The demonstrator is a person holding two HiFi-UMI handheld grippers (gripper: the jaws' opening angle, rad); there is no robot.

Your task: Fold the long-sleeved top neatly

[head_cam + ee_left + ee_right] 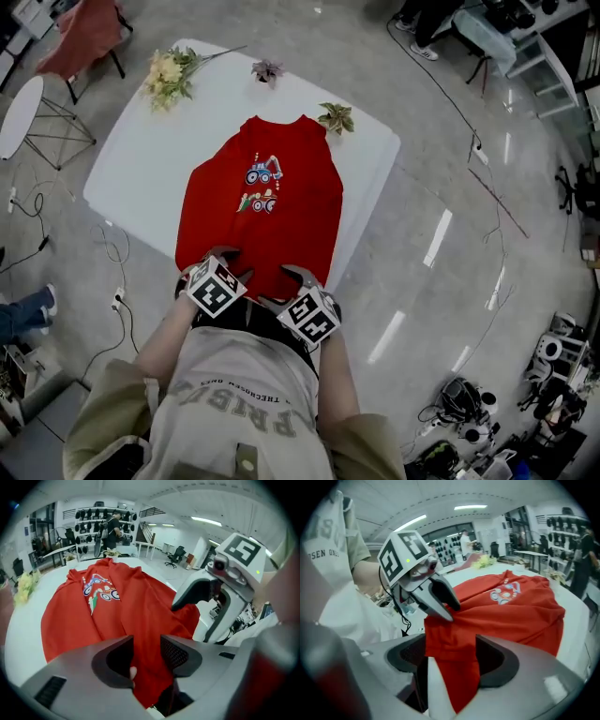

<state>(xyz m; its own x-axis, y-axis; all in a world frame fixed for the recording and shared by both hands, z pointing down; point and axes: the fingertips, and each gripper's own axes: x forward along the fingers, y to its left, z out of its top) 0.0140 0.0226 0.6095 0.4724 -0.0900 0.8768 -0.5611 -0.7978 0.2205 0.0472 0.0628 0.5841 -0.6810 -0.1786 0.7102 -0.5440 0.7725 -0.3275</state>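
Setting: a person stands at the near edge of a white table [150, 159], a gripper in each hand; sprigs of flowers [169, 75] lie along the far edge.
Top: a red long-sleeved top [262, 216] lies flat, front up, in the middle of the table.
Look: a small cartoon print [260, 186] of vehicles on the chest. No sleeve sticks out on either side, so the sleeves seem folded in. Soft creases run down the body.
Long axis: it runs straight away from the person, with the hem [258, 277] at their edge and the collar [281, 120] at the far side.
Left gripper: the left gripper [225, 255] sits over the hem's left part, its jaws partly apart. Red cloth shows in the gap, but the pads do not look pressed on it.
Right gripper: the right gripper [286, 289] sits over the hem's right part, its jaws wide apart. They straddle the cloth where it droops over the table edge, and I see no pinch.
Nearer hand: both are at the hem, close together, and the rest of the top lies ahead of them.
Coming move: probably pinching the hem and carrying it away toward the collar.
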